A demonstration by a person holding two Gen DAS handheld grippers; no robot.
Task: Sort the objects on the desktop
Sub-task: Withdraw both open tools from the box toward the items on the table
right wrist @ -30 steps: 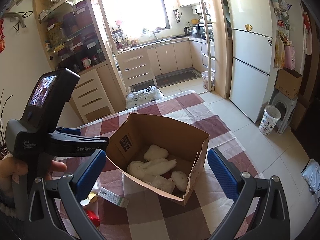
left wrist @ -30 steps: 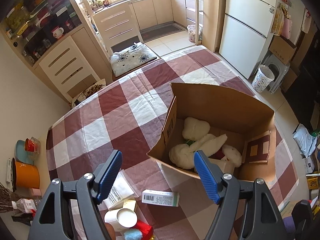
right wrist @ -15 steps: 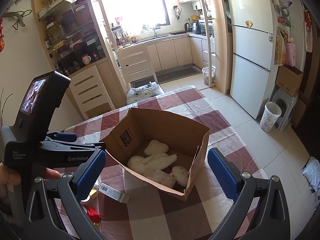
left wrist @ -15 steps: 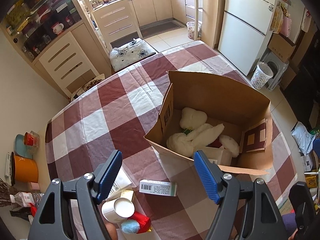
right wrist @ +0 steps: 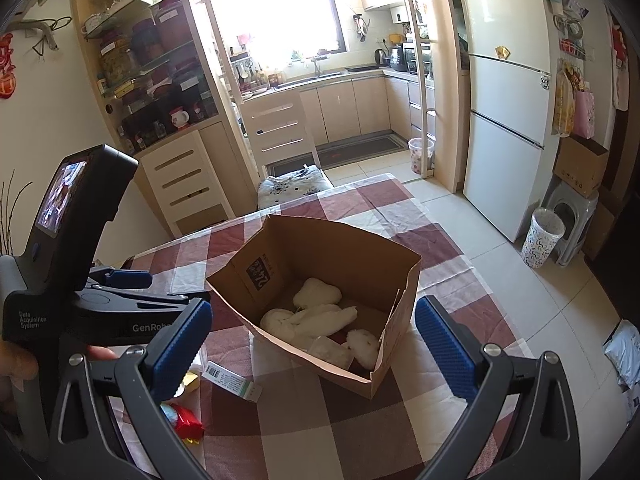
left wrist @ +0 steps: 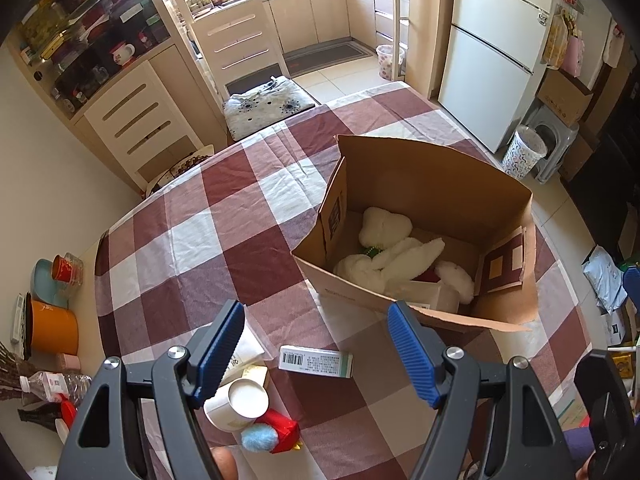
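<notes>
Cardboard, brown and open-topped: box ahead and right of the left gripper, resting on the red-and-white checked cloth surface, with a white plush toy lying inside among other pale items. Just ahead between the left gripper's blue pads: a white-and-green oblong carton with a barcode, flat on the cloth, near the box's front flap. Below the left pad: a white paper cup on its side, touching a red toy with a blue fluffy ball; a white packet partly hidden behind that pad. Far left, off the cloth: an orange pot.

From the right wrist only: the left gripper's black body and small screen, held in a hand, blocking the left part of the cloth. From the left wrist only: the cup and the packet.

Left gripper spread wide, holding nothing, hovering above the carton. Right gripper likewise wide apart, empty, framing the box, carton to its lower left.
</notes>
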